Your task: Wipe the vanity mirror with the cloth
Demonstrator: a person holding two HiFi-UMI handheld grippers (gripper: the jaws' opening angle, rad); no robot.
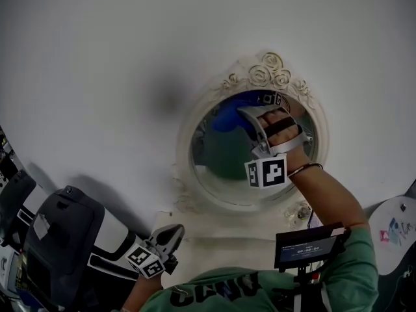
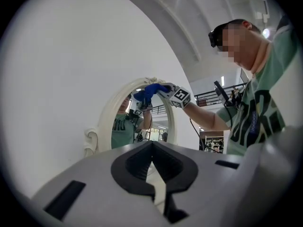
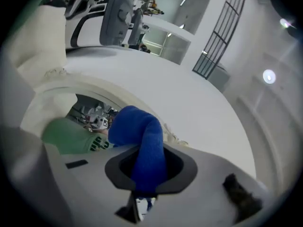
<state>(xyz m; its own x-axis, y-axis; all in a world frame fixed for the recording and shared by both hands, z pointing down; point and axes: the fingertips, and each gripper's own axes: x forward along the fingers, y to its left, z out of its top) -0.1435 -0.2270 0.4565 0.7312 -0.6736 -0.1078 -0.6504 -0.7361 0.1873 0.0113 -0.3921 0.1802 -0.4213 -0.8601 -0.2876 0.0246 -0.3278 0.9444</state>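
- Right gripper (image 1: 249, 117) — jaws clamped on the blue cloth (image 3: 144, 145), which presses against the upper glass of the round mirror (image 1: 221, 164).
- Left gripper (image 1: 170, 234) — jaws together, holding nothing, low beside the mirror's frame.

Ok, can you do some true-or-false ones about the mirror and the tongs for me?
1. The right tongs grip a blue cloth. True.
2. The cloth is at the bottom of the mirror. False: it is near the top of the glass.
3. The left tongs hold a spray bottle. False: they are shut, empty and down low, away from the mirror.
4. The frame has swirly roses on top. True.
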